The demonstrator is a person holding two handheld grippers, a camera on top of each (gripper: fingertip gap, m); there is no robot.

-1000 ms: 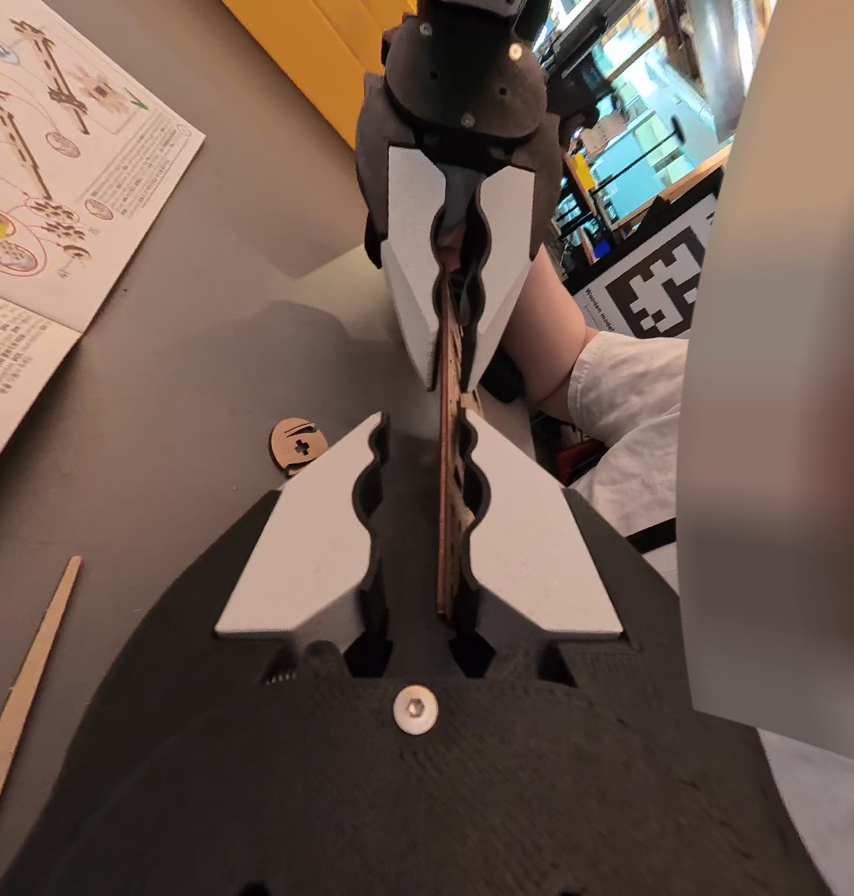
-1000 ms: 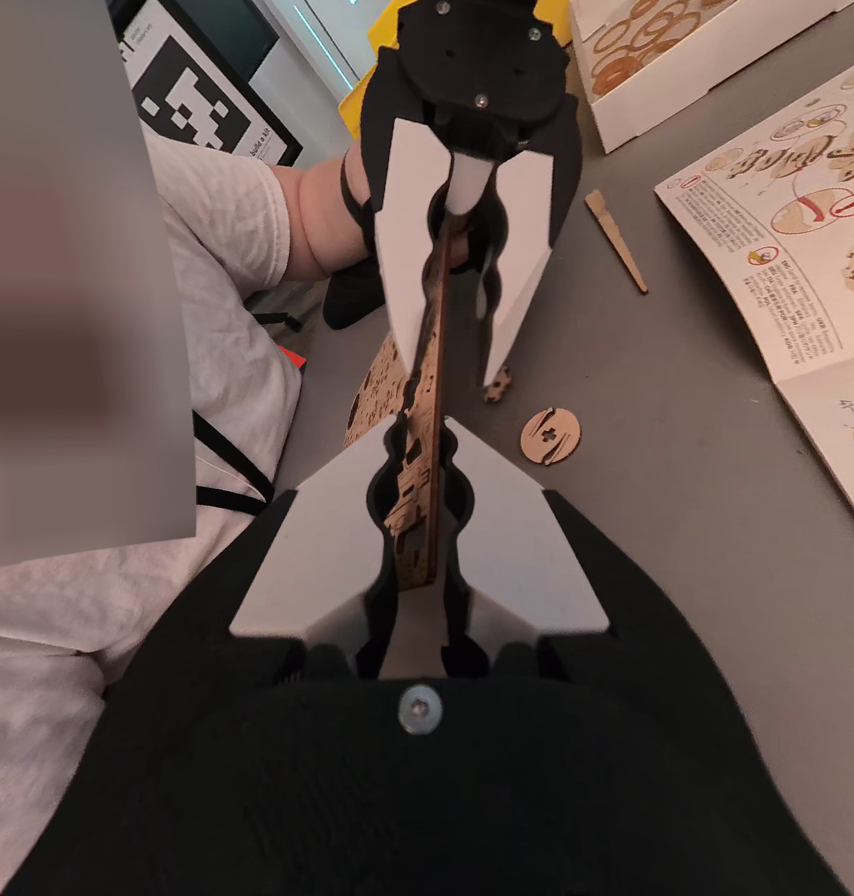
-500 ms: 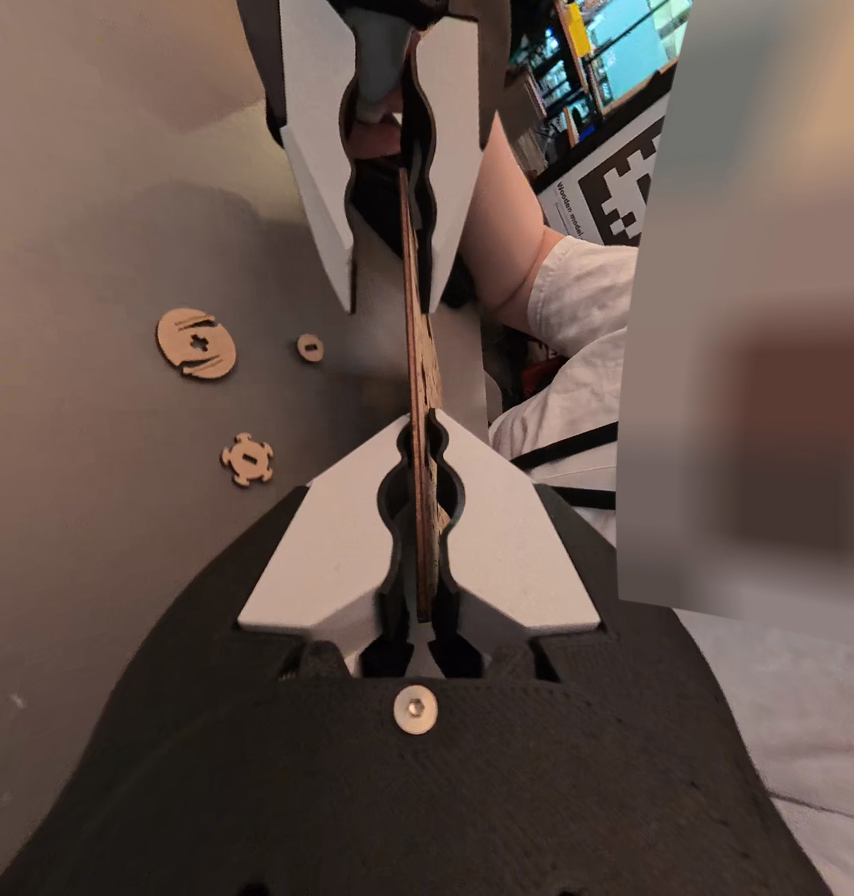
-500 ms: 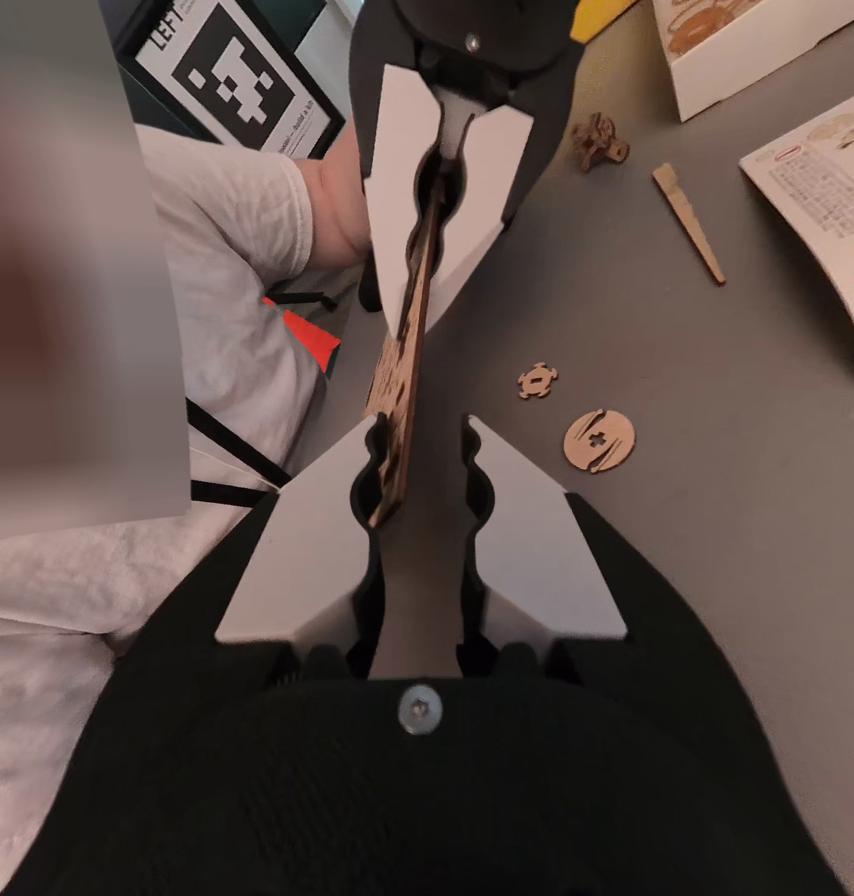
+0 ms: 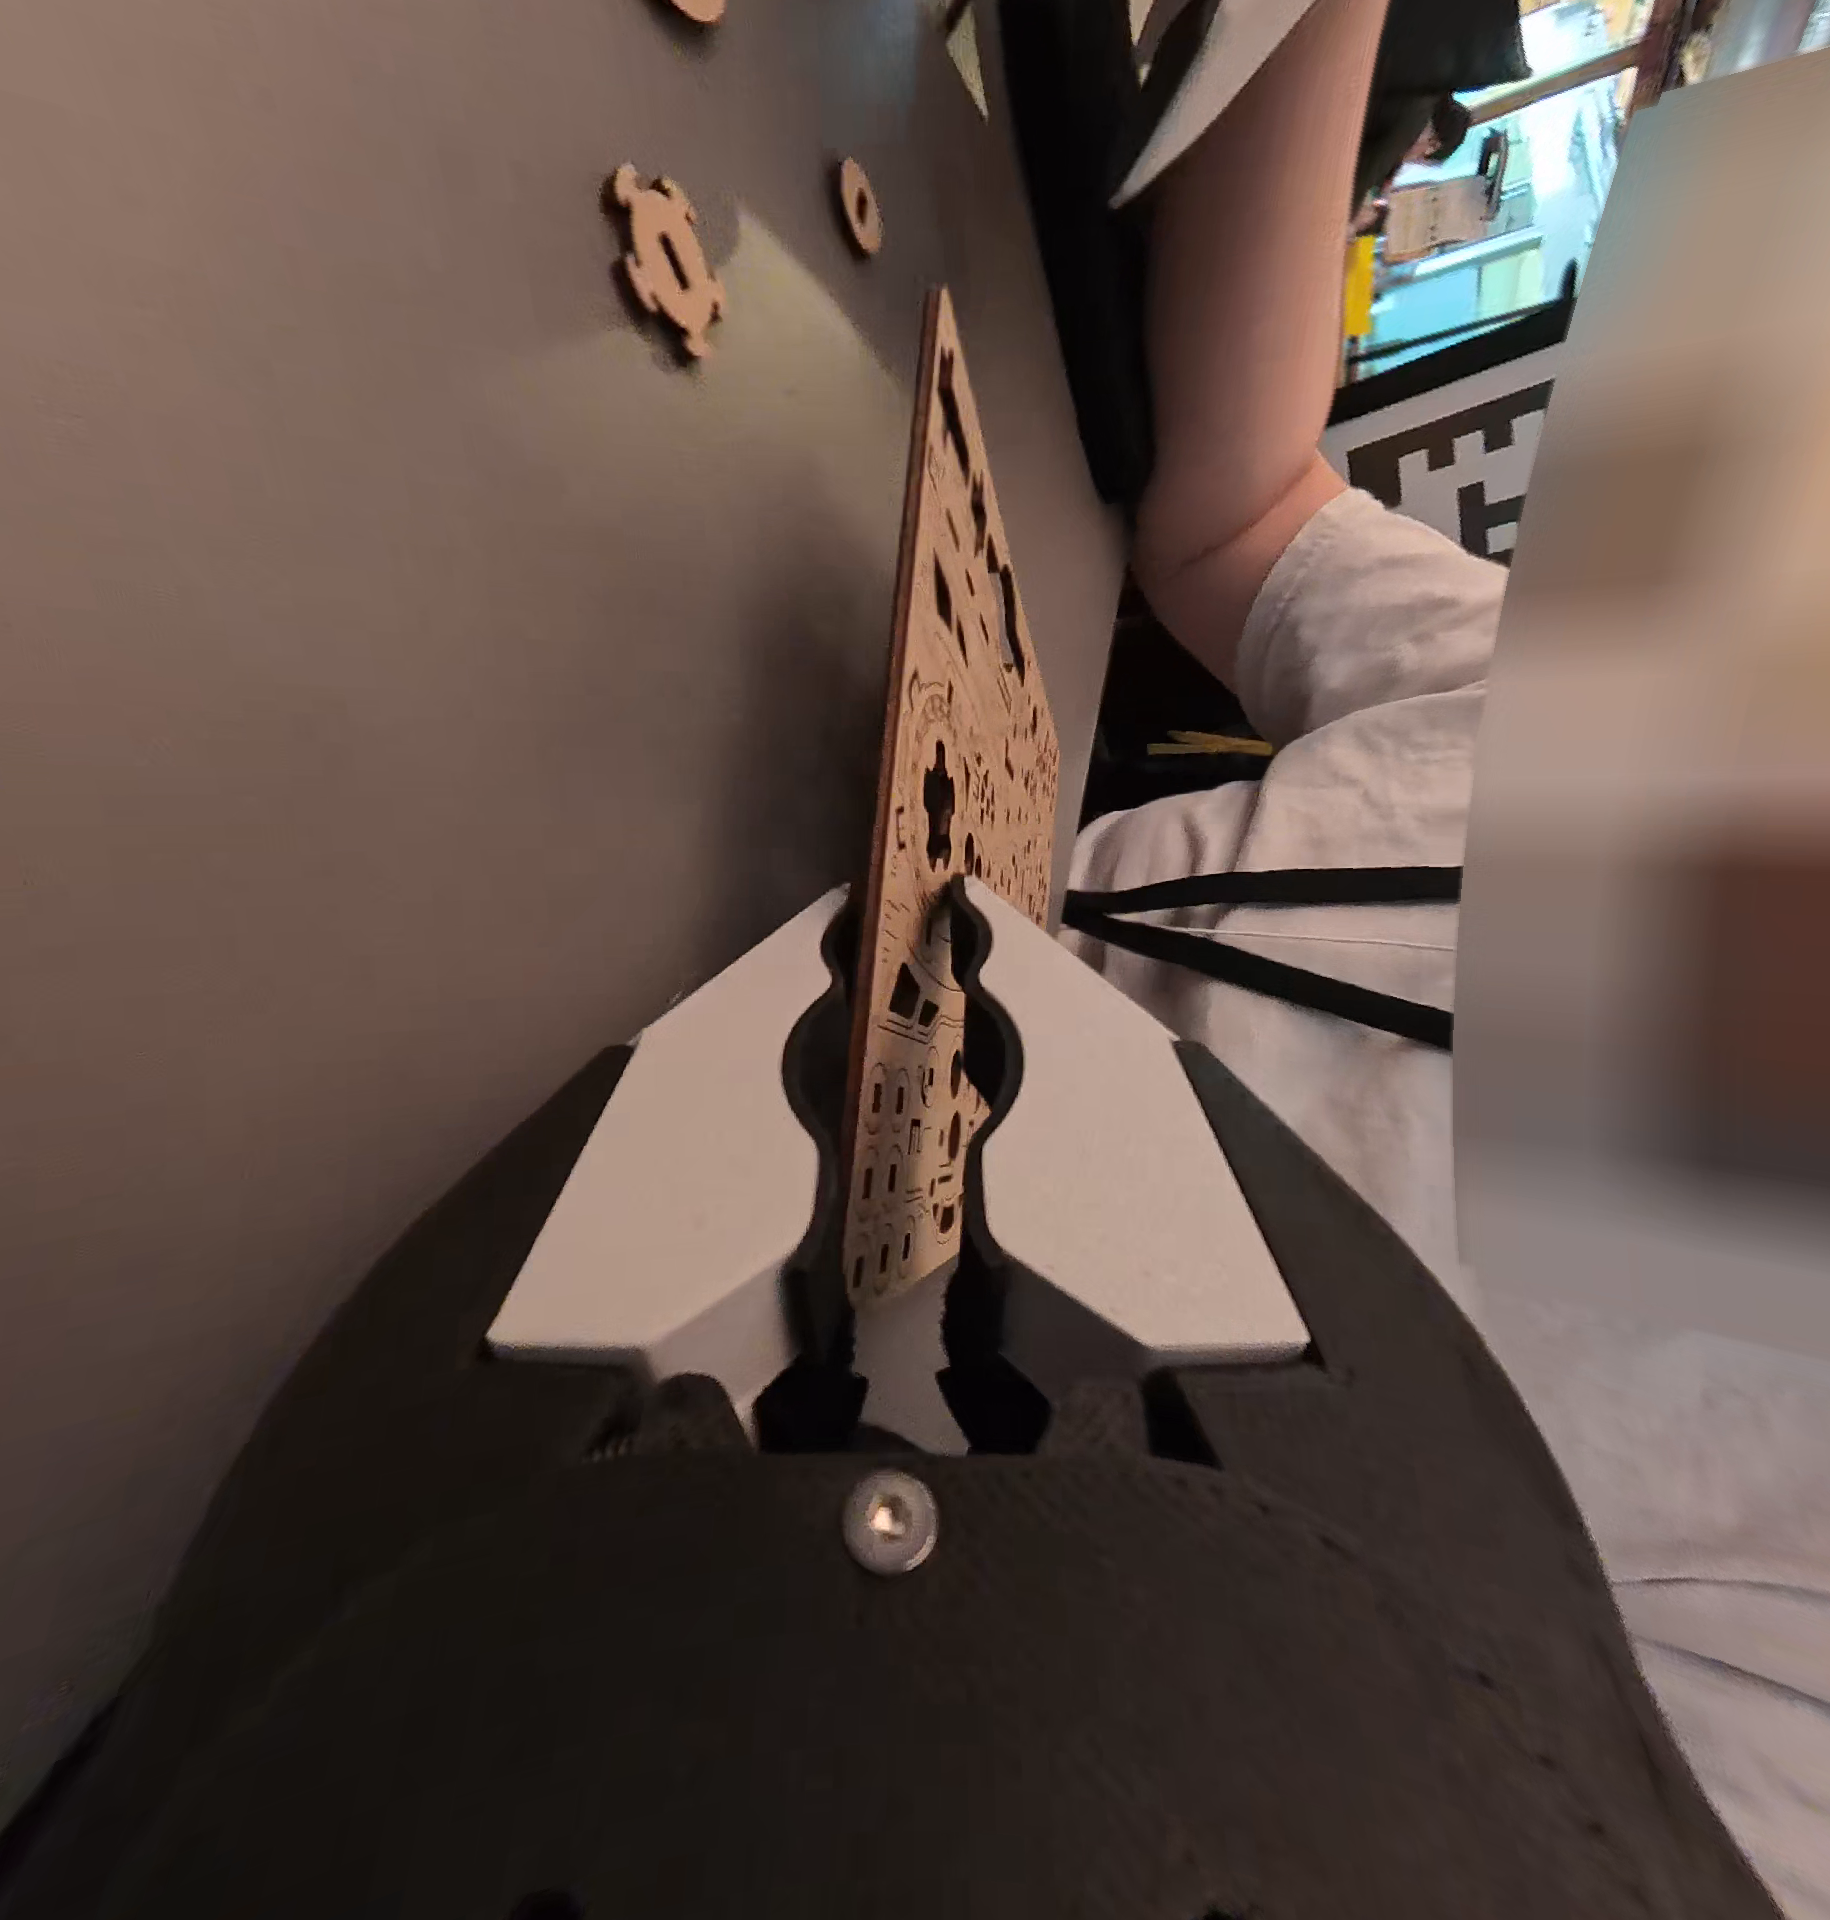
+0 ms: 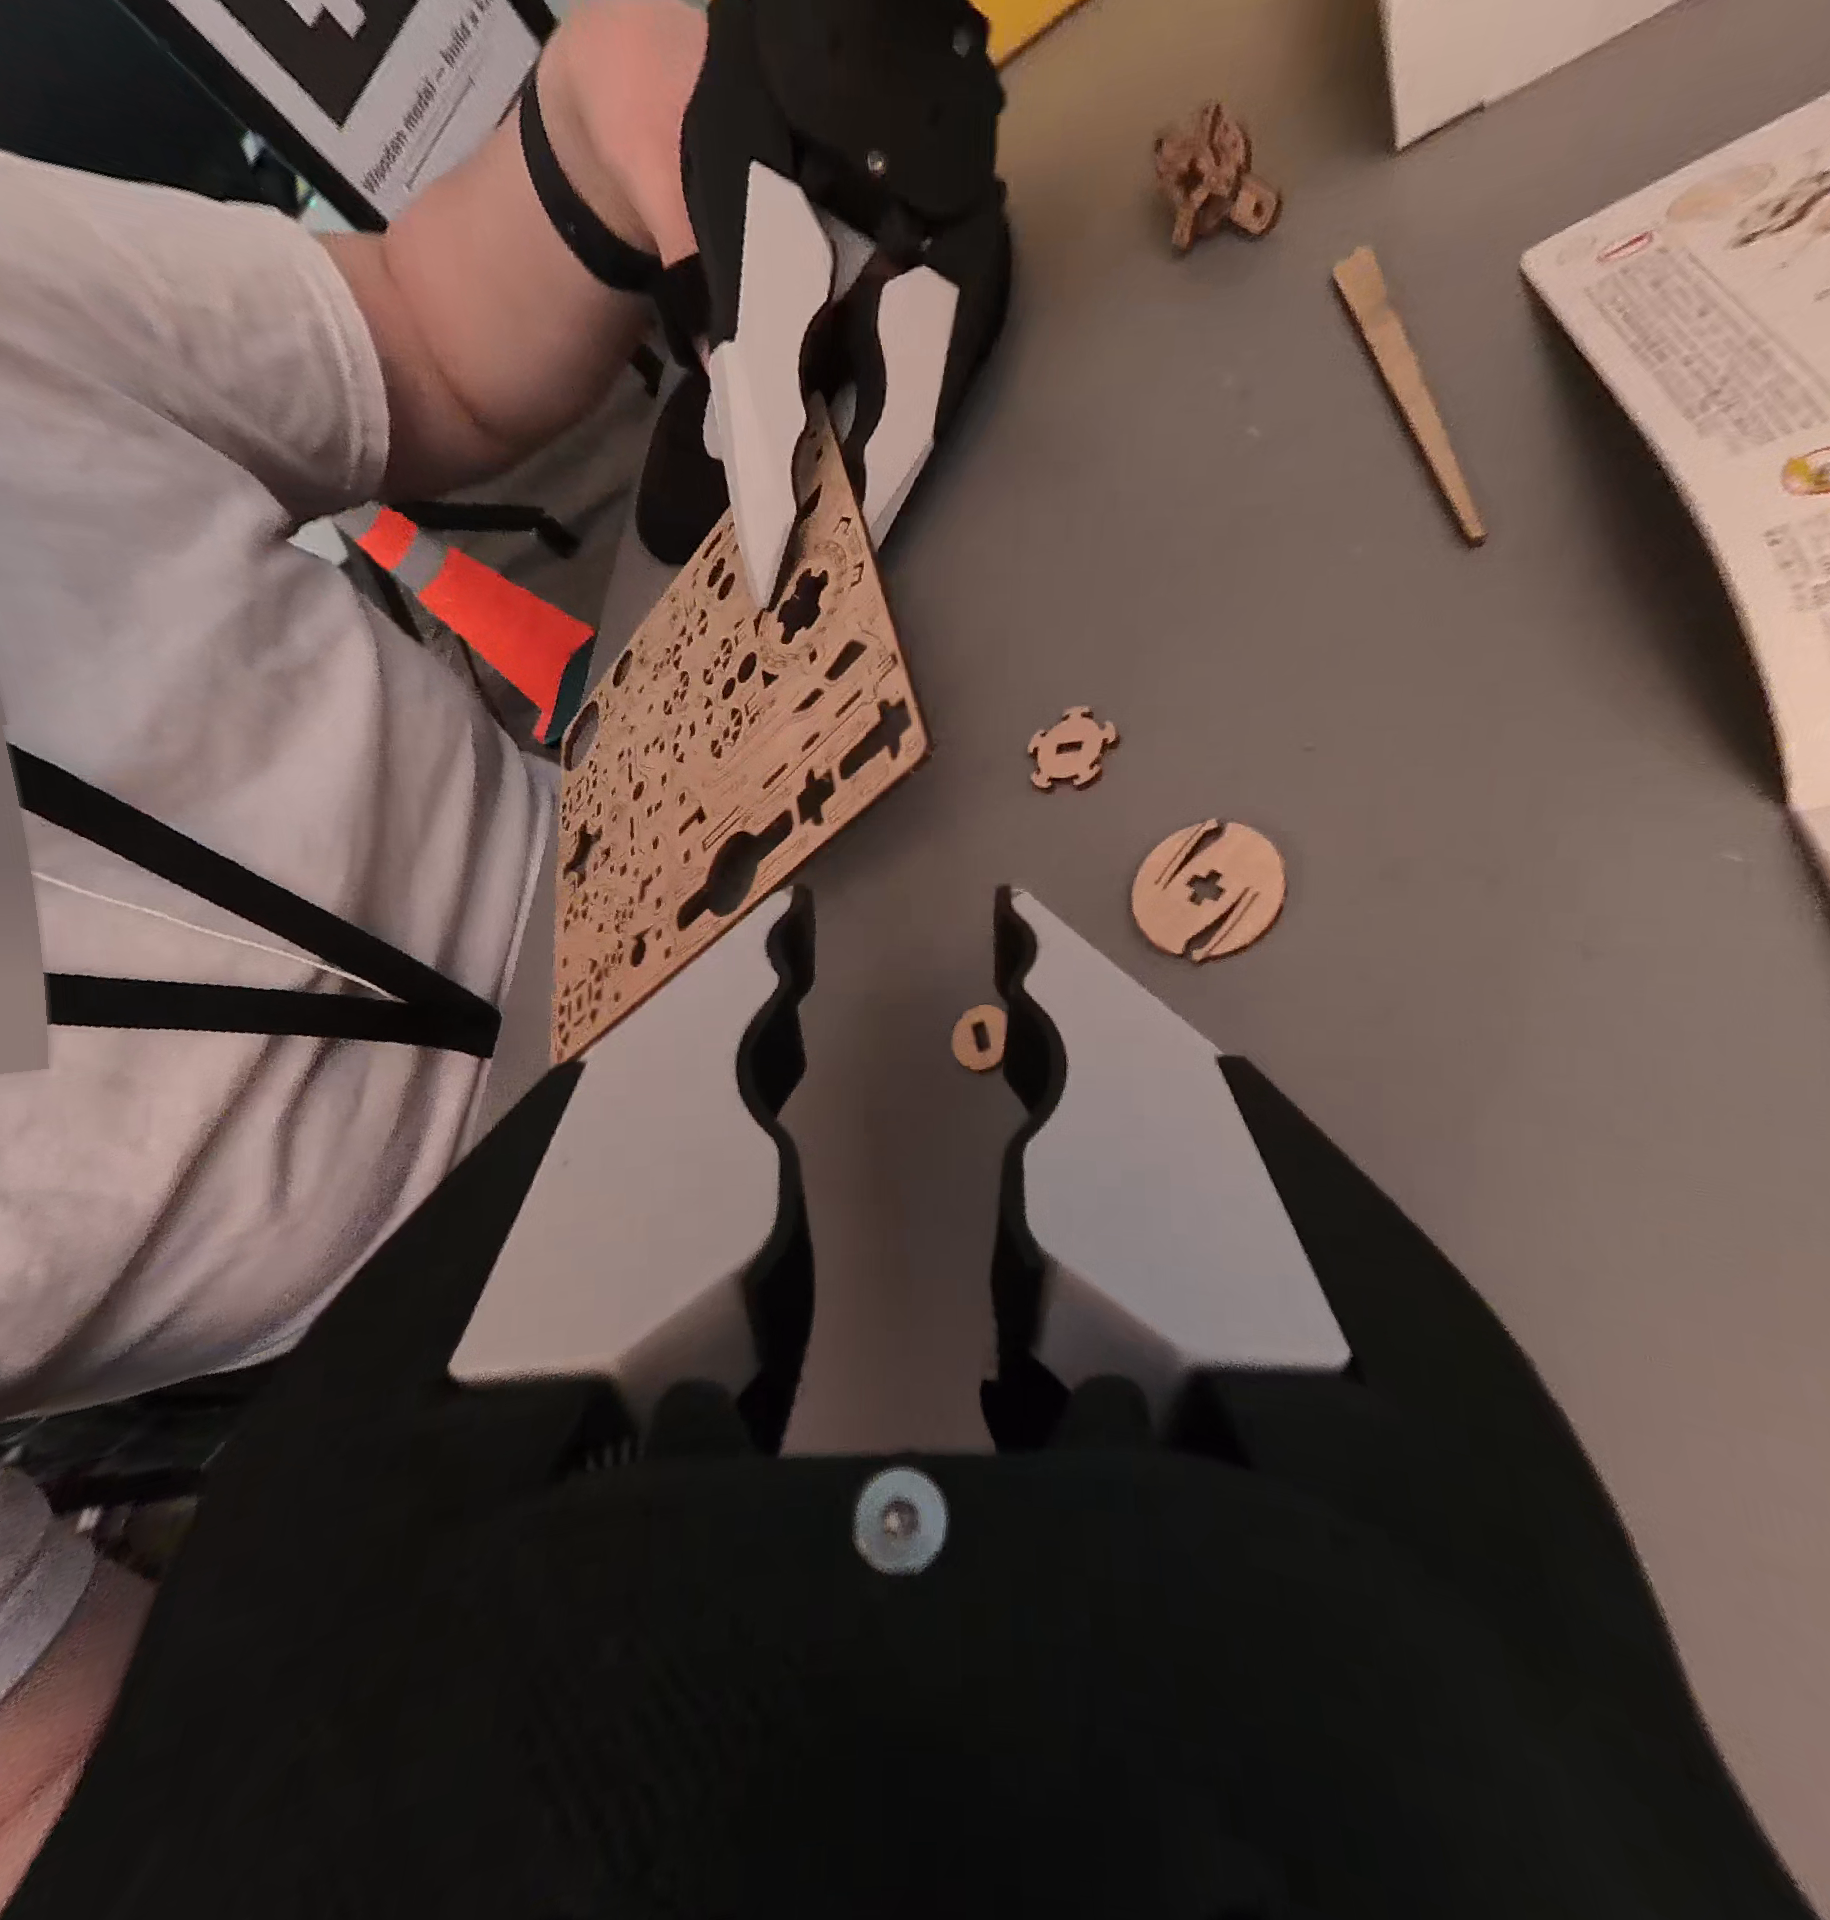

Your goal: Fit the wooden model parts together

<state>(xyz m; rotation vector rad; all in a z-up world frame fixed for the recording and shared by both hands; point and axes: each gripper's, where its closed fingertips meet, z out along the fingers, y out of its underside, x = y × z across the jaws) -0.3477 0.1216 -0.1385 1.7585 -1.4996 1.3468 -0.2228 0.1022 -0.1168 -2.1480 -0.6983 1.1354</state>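
A grey table [image 6: 1513, 1143] with an open instruction booklet [image 6: 1742, 436] of printed pictures and text lying at its right edge. A white box [image 6: 1462, 62] sits just beyond the booklet's far corner, and a yellow surface [image 6: 1025, 26] shows farther left of the box. Well to the booklet's left, past the table edge, a person in a white shirt [image 6: 215, 644] with black straps [image 6: 267, 935], beside a black-and-white marker sign [image 6: 391, 73]
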